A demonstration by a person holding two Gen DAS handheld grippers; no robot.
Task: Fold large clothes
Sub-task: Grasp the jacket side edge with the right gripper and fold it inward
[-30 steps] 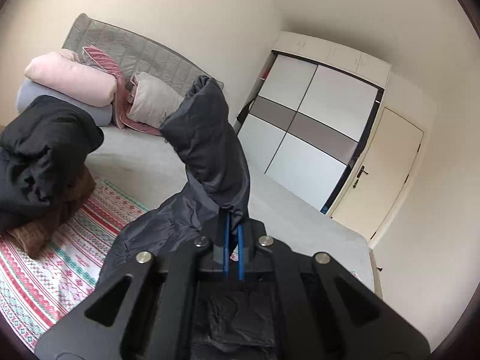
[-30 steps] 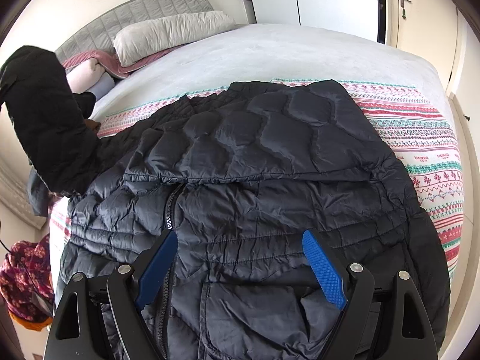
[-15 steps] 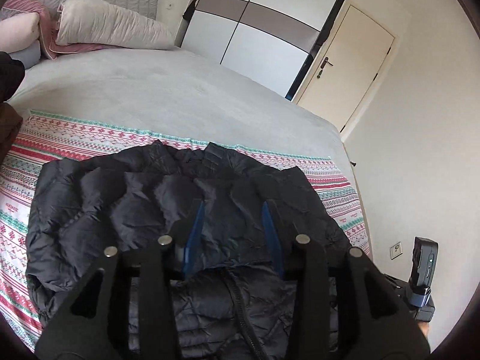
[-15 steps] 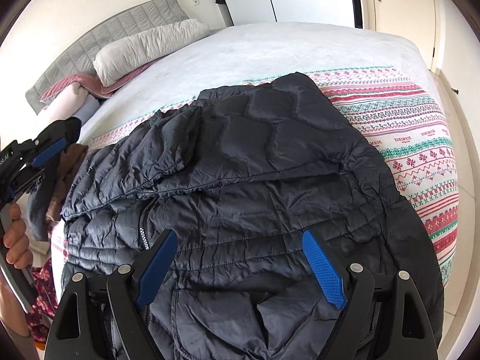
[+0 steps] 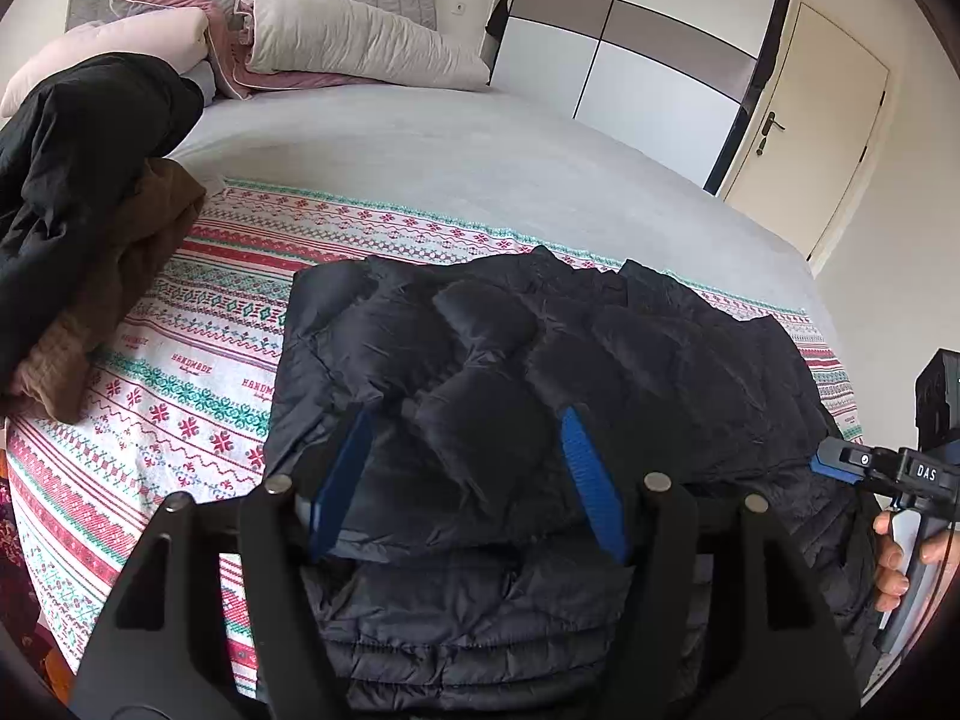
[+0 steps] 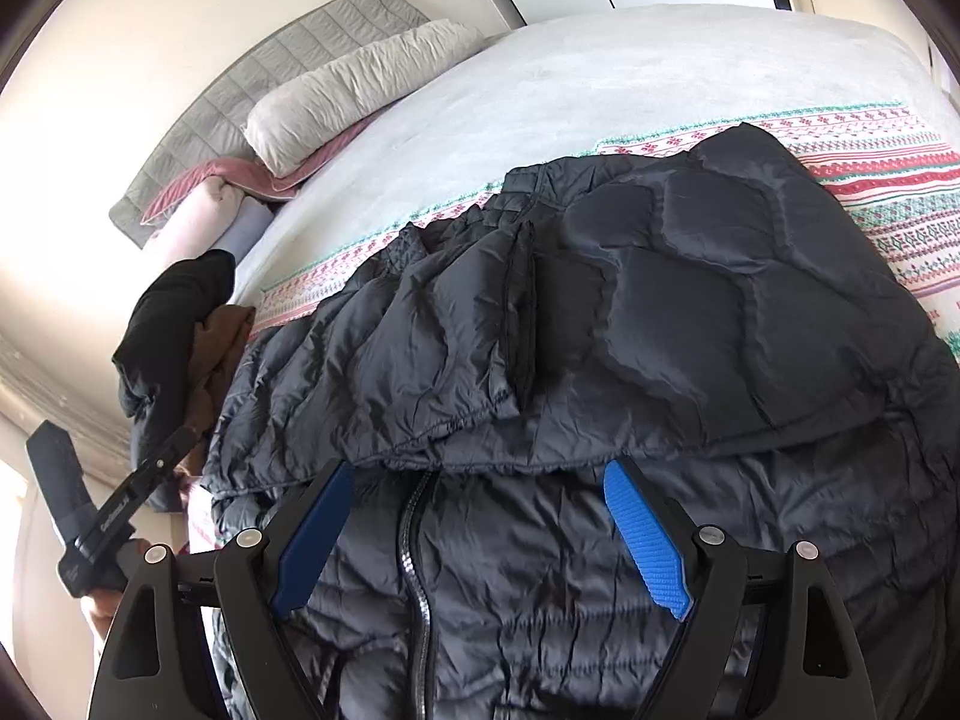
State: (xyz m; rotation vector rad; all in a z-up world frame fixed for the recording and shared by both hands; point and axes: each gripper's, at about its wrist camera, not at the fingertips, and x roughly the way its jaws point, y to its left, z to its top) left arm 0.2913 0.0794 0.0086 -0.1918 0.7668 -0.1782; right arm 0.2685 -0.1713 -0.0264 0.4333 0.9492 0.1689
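Both my grippers empty, jaws apart: left gripper [image 5: 465, 480], right gripper [image 6: 480, 534]. Jacket [image 6: 690, 360] directly ahead on bed [image 5: 480, 150], zipper axis running away from me; sleeves folded across chest; hem nearest both.

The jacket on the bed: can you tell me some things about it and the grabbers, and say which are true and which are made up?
1. The jacket lies on the patterned blanket. True.
2. The left gripper is clamped on a sleeve. False: it is open, holding nothing.
3. The right gripper is open. True.
4. The jacket is bright red. False: it is dark.
5. A brown garment lies beside a black one. True.
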